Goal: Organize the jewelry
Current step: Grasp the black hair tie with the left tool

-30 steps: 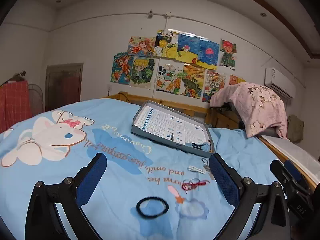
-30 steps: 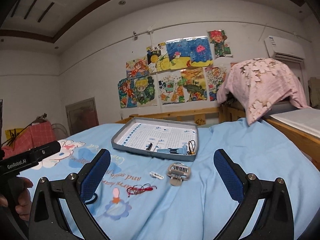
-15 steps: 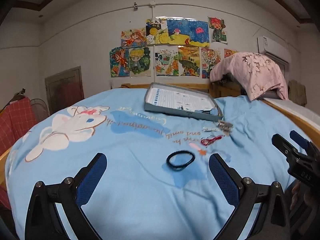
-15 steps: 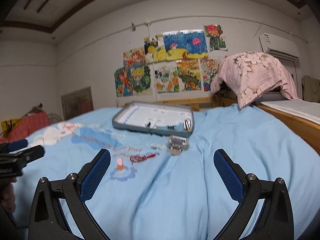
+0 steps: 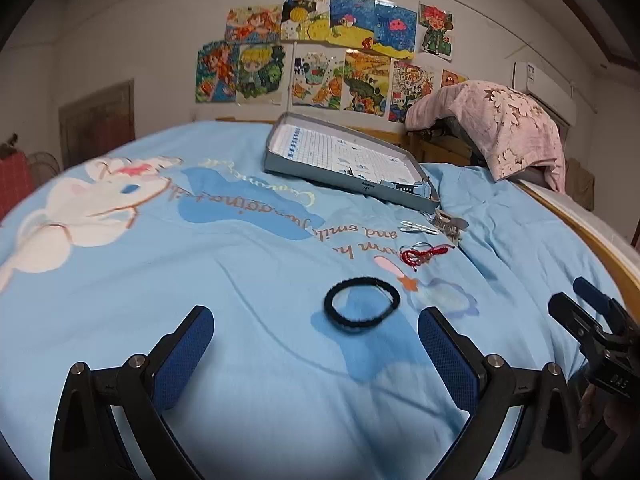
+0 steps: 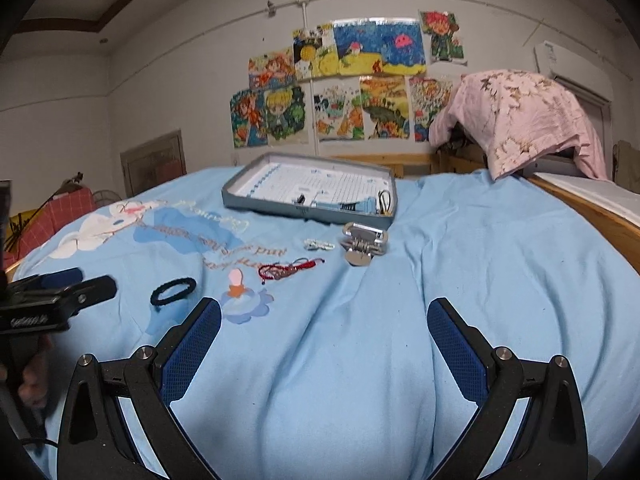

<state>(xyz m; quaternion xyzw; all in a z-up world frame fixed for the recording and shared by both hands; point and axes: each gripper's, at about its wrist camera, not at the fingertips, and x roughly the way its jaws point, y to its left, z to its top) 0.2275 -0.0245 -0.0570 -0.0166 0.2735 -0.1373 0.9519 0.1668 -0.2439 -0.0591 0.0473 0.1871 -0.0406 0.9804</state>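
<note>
On the blue bedsheet a black hair tie (image 5: pixel 362 300) (image 6: pixel 173 291) lies just beyond my open left gripper (image 5: pixel 315 314), untouched. Farther on are a red cord bracelet (image 5: pixel 424 254) (image 6: pixel 290 270), a white hair clip (image 5: pixel 418 227) (image 6: pixel 319 245) and a silver claw clip (image 5: pixel 450 222) (image 6: pixel 364 242). Behind them sits a grey tray (image 5: pixel 348 182) (image 6: pixel 280 206) with several small clips in its near right corner. My right gripper (image 6: pixel 324 304) is open over bare sheet, well short of the items. Neither gripper holds anything.
A pink flowered cloth (image 6: pixel 520 120) is draped over something at the back right, beside a wooden bed rail (image 6: pixel 592 216). Drawings cover the far wall. A red checked cloth (image 6: pixel 60 212) hangs off the left. A hand (image 6: pixel 32 372) grips the left tool's handle.
Both grippers drew back from the tray and the jewelry, so the hair tie now lies farther ahead of the left gripper. The items on the sheet have not moved; both stay open.
</note>
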